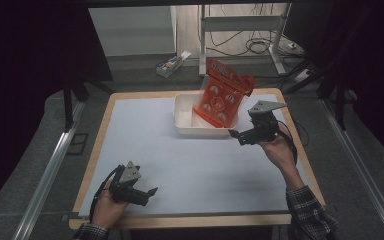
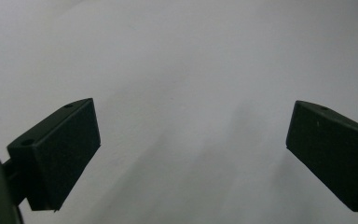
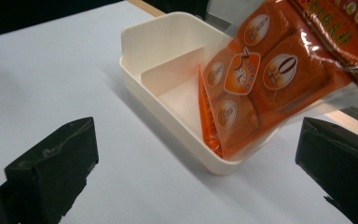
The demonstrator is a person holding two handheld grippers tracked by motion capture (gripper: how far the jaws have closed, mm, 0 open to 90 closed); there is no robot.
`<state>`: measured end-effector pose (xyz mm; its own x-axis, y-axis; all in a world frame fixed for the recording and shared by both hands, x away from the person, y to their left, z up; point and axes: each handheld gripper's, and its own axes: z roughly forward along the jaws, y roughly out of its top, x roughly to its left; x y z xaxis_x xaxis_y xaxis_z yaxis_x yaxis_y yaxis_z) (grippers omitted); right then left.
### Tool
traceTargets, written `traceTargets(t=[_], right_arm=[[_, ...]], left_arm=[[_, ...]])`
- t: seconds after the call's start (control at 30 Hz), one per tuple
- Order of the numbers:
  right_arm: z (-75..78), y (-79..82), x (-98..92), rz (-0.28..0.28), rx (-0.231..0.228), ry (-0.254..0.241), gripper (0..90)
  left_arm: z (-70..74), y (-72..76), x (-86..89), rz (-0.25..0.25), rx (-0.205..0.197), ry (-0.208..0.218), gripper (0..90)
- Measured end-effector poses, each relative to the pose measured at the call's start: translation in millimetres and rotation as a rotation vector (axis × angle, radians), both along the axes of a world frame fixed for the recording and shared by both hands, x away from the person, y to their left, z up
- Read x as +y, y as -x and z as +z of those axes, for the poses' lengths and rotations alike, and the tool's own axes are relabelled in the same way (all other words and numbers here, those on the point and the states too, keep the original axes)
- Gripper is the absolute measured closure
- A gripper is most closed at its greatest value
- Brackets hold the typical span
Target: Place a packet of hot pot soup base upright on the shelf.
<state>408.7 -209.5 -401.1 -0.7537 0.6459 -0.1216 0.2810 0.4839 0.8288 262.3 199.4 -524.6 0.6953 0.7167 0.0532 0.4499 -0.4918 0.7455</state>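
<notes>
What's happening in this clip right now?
A person works at a white-topped table with a gripper in each hand. An orange snack bag stands leaning in the right compartment of a white divided bin, its top sticking out above the rim. The right gripper sits just in front of the bin with its jaws open, holding nothing. The left gripper is open too, low over the table's near edge, away from the bin.

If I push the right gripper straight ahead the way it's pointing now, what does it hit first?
Most likely the near wall of the white bin, with the orange snack bag leaning in it just behind. The right gripper is open; depth is hard to judge.
</notes>
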Motion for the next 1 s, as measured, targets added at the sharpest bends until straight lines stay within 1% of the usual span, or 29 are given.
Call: traceTargets(t=[0.1,0.2,0.3,0.4,0.47,0.53,0.63,0.77,0.9,1.0], right_arm=[[-5.2,6.6,-0.6,0.009,-0.004,-0.001,0.0],[-6.9,15.0,-1.3,0.015,-0.006,-0.007,0.0],[-7.4,22.5,-3.4,0.018,-0.009,-0.026,0.0],[-8.9,28.5,-4.3,0.019,-0.001,-0.047,0.0],[-11.1,32.0,-4.1,0.031,0.007,-0.064,0.0],[-15.0,35.9,-4.7,0.038,0.001,-0.084,0.0],[-24.8,38.9,-5.6,0.038,0.024,-0.077,0.0],[-38.4,43.7,-6.9,0.037,0.05,-0.054,0.0],[-48.2,50.7,-7.4,0.035,0.053,-0.024,0.0],[-54.8,55.6,-9.5,0.037,0.044,-0.001,0.0]], left_arm=[[0.4,0.2,0.0,-0.002,0.0,0.008,2.5],[0.8,0.3,0.3,-0.002,0.002,0.02,2.4],[1.2,0.6,0.4,-0.004,0.003,0.029,2.4],[1.4,0.7,0.4,-0.005,0.004,0.033,2.3],[1.5,0.7,0.3,-0.006,0.004,0.035,2.3],[1.6,0.7,0.2,-0.006,0.005,0.038,2.3],[1.7,0.9,-0.1,-0.007,0.005,0.035,2.3],[1.8,1.0,-0.5,-0.007,0.003,0.036,2.4],[2.0,1.0,-0.4,-0.009,0.003,0.033,2.4],[2.0,1.2,-0.6,-0.009,0.003,0.032,2.5]])
